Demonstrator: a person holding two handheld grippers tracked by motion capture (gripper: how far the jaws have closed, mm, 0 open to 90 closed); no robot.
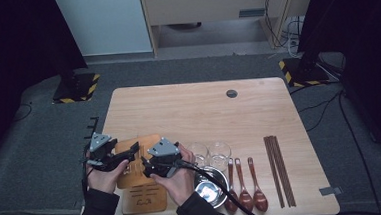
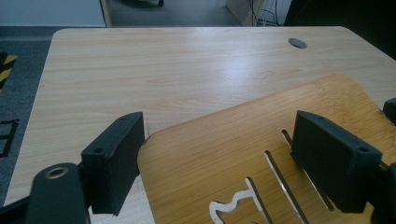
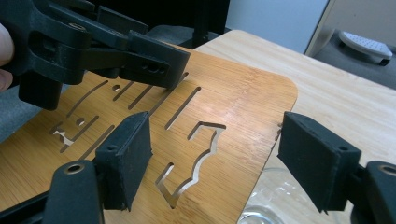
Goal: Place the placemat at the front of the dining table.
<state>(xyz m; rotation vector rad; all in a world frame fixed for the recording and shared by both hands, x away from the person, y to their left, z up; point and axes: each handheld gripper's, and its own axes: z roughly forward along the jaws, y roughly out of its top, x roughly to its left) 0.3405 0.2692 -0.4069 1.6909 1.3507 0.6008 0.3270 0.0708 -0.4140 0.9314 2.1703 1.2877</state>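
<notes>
The left gripper (image 1: 131, 152) is held in the person's left hand (image 1: 102, 175) at the near left part of the table (image 1: 193, 107), its jaws standing apart. In the left gripper view the two black pads straddle the far left corner of the bamboo board (image 2: 243, 154); whether either pad presses on the board cannot be told from that view. The right gripper (image 1: 144, 166) sits just beside it in the right hand (image 1: 179, 181), jaws likewise apart; in the right gripper view its pads stand on either side of the board's rounded corner, with no contact visible. That view also shows the left gripper's jaws reaching over the board's slotted area from the upper left. The bamboo board carries long slots and shaped cut-outs. In the high view it lies near the table's front left edge, partly hidden under both grippers. Just to the right of the right gripper stand two clear glasses (image 1: 209, 152) side by side, and in front of them a metal bowl (image 1: 208, 189), crossed by the right gripper's cable. Further right lie three brown wooden spoons (image 1: 243, 187) in a row, bowls toward the person, then a bundle of dark chopsticks (image 1: 279, 169) lying lengthwise. A round grommet (image 1: 231, 93) is set in the far part of the table.
</notes>
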